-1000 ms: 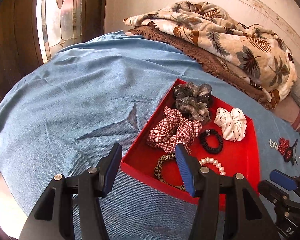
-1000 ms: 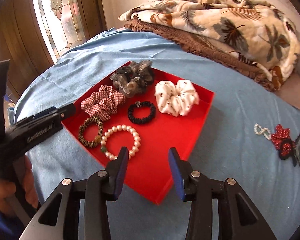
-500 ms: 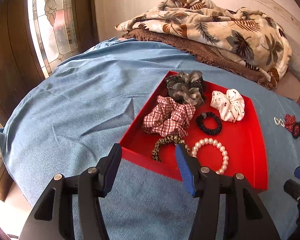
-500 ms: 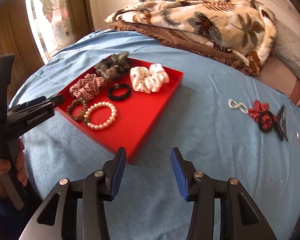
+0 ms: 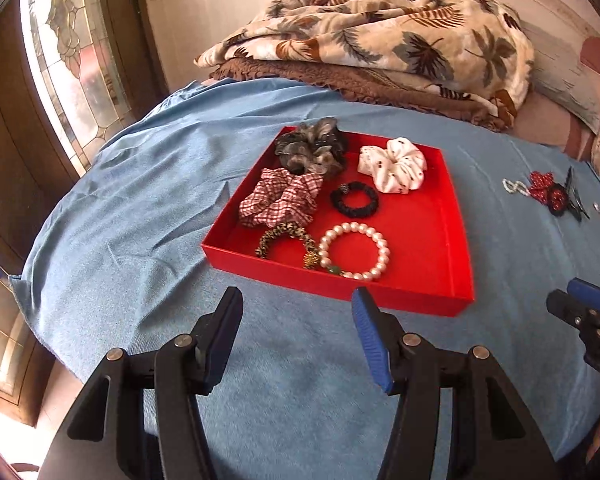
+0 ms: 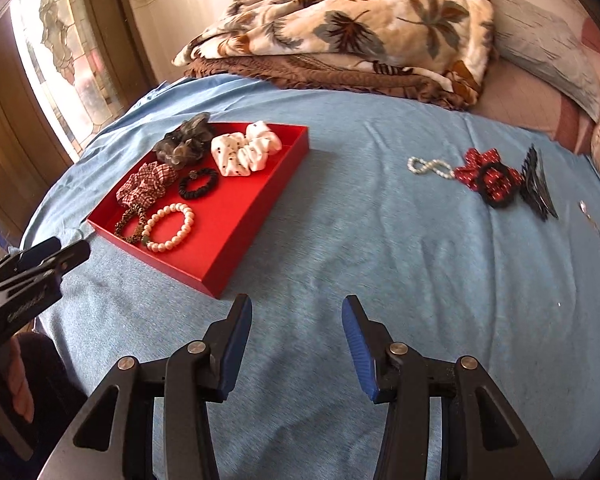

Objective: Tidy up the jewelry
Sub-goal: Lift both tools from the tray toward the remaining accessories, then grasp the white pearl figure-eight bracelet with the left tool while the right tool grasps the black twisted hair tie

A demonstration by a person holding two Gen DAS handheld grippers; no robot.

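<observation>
Both tools hung over the blue bedspread (image 6: 380, 240) with nothing between their fingers. The left gripper (image 5: 296, 338) was opening, its jaws apart just short of the red tray (image 5: 432, 264). The right gripper (image 6: 296, 344) stood parted over bare cloth. In the tray lay scrunchies and a pearl bracelet (image 5: 354, 250). Well apart to the right, a red bow (image 6: 486, 176), a small pearl loop (image 6: 428, 167) and a black clip (image 6: 538, 188) rested on the bedspread.

Our two black handheld tools

We see each tool (image 5: 296, 340) (image 6: 296, 342) built of black plastic arms, silver pivot screws and ribbed blue pads (image 5: 370, 344); white lettering marks the side.
</observation>
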